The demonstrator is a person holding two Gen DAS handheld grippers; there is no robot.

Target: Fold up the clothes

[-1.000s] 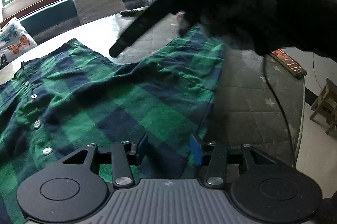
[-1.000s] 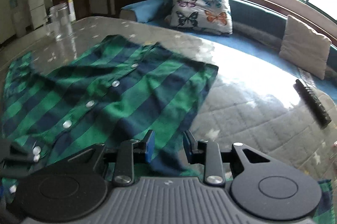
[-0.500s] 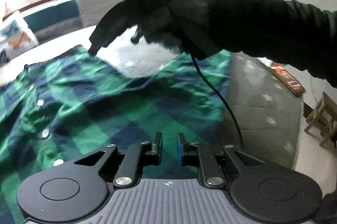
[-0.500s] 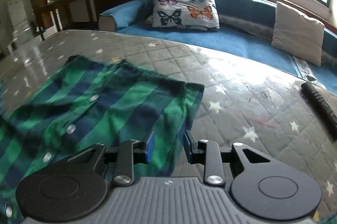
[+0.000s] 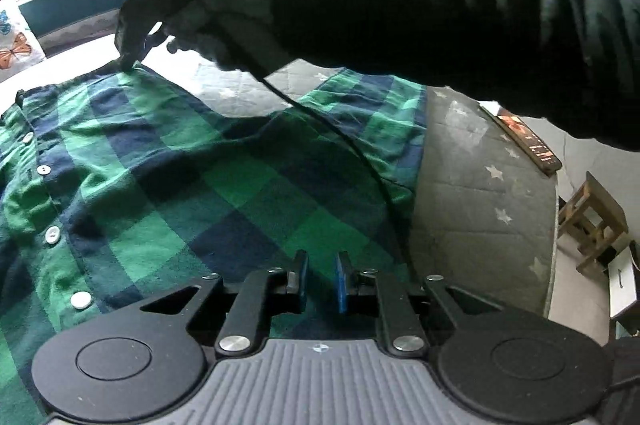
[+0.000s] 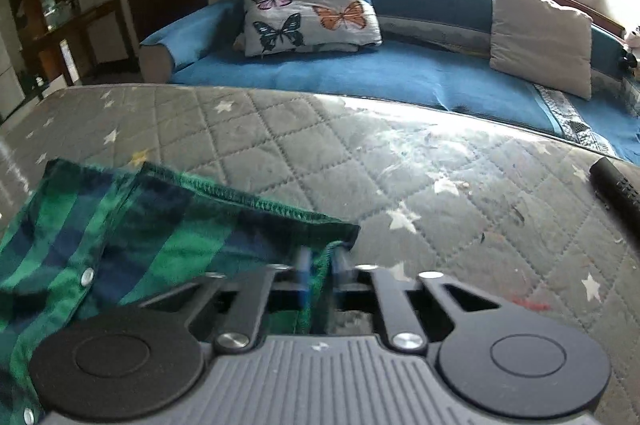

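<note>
A green and navy plaid button-up shirt (image 5: 180, 185) lies spread on the grey quilted mattress (image 5: 472, 193). My left gripper (image 5: 320, 279) hovers just above the shirt's near part, its jaws a narrow gap apart with nothing between them. My right gripper (image 6: 320, 279) has its jaws closed on the far corner of the shirt's hem (image 6: 316, 265). In the left wrist view the right gripper (image 5: 130, 63) touches that far corner, held by a dark-sleeved arm (image 5: 440, 25) that crosses over the shirt.
A blue sofa (image 6: 360, 77) with a butterfly pillow (image 6: 308, 9) and a beige pillow (image 6: 540, 37) lies beyond the mattress. A black remote (image 6: 616, 189) lies at the mattress's right. Another remote (image 5: 528, 141) and a wooden stool (image 5: 592, 221) are at the right.
My right gripper reached forward to the shirt's far corner and closed on the hem. My left gripper narrowed from wide open to a small gap above the shirt.
</note>
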